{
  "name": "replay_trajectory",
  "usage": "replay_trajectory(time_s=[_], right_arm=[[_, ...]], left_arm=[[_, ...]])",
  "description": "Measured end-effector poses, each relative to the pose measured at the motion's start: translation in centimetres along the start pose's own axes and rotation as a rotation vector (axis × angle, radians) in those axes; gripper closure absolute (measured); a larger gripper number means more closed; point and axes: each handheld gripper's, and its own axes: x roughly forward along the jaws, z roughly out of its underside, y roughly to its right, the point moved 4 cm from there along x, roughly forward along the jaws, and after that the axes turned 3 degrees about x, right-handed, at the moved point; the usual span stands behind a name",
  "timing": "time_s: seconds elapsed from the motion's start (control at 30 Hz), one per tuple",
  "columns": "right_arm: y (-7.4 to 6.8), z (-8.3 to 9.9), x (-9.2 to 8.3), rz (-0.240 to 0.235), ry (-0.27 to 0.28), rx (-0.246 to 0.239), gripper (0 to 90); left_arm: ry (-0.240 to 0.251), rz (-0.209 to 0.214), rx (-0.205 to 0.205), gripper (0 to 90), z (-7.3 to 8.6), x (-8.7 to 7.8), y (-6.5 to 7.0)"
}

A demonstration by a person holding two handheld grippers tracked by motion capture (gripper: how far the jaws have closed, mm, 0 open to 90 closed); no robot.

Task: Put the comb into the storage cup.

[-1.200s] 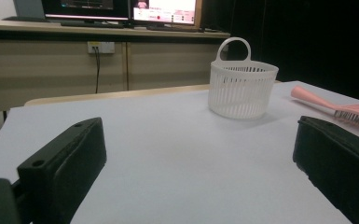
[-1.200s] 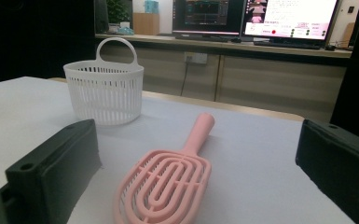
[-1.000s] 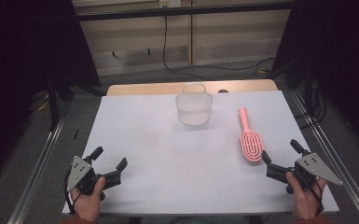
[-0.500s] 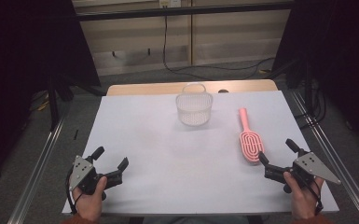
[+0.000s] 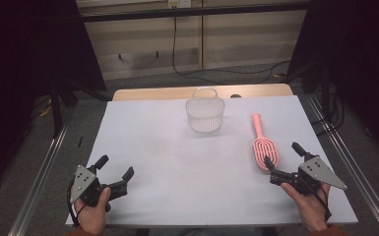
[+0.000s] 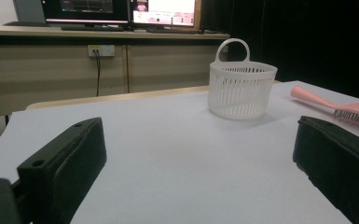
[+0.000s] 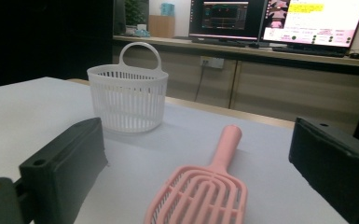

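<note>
A white slotted basket [image 5: 205, 114] [image 6: 241, 91] [image 7: 128, 100] with a loop handle stands upright at the table's far middle. To its right a pink hairbrush [image 5: 263, 147] [image 6: 345, 109] [image 7: 205, 191] lies flat, handle pointing away from me. My right gripper [image 5: 281, 154] [image 7: 198, 130] is open just at the near end of the brush head, and the brush lies between and ahead of its jaws. My left gripper [image 5: 115, 165] [image 6: 198, 135] stands open near the front left corner with bare table between its jaws.
The white table top [image 5: 177, 162] has a wooden strip along its far edge. Metal rails [image 5: 44, 172] run along both sides of the table. Monitors [image 7: 307, 21] stand on a bench beyond the table.
My right gripper has shifted slightly left, closer to the brush head. The left gripper has hardly moved. Basket and brush stay where they were.
</note>
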Motion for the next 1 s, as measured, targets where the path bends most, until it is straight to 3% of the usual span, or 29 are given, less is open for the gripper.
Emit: replay_trajectory(time_s=[0.37, 0.77, 1.0], right_arm=[[-1.2, -0.4, 1.3, -0.088, -0.002, -0.031, 2.0], [-1.6, -0.8, 3.3, -0.105, -0.015, -0.031, 3.9], [-1.6, -2.3, 4.7, -0.105, 0.009, -0.039, 4.1]], left_arm=[[-0.012, 0.007, 0.004, 2.7, 0.1, 0.3, 0.3], [-0.019, 0.009, 0.003, 2.7, 0.2, 0.4, 0.2], [-0.019, 0.006, 0.003, 2.7, 0.2, 0.4, 0.1]])
